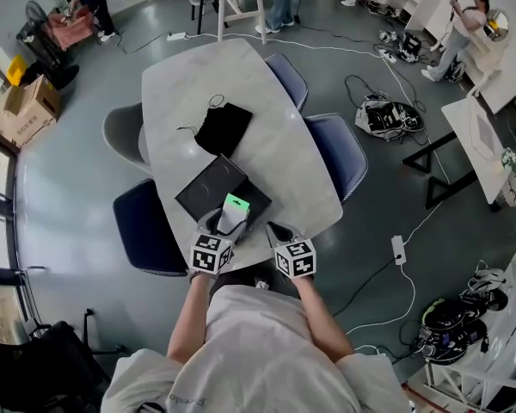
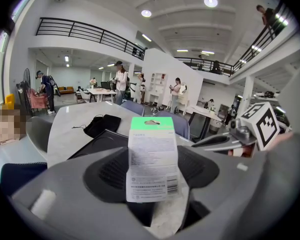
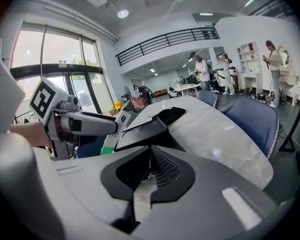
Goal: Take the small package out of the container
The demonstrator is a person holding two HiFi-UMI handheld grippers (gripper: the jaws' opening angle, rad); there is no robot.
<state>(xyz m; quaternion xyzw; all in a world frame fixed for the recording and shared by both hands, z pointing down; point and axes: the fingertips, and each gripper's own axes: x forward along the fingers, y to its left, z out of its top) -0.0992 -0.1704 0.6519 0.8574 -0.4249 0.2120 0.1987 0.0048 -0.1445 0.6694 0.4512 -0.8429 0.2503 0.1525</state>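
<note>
A small white package with a green top [image 2: 152,159] stands upright between the jaws of my left gripper [image 2: 152,184], which is shut on it. In the head view the package [image 1: 234,210] is held just above the near corner of the black container [image 1: 208,191]. My left gripper [image 1: 226,224] is at the table's near edge. My right gripper [image 1: 275,231] sits beside it on the right, shut with nothing in it. In the right gripper view my right gripper [image 3: 151,171] points at the black container [image 3: 142,129], and the package [image 3: 111,133] shows at the left.
A black pouch with a cord [image 1: 223,127] lies farther along the marble table [image 1: 275,149]. Blue chairs [image 1: 337,151] stand around the table. Cables and gear litter the floor on the right, and people stand at the far desks.
</note>
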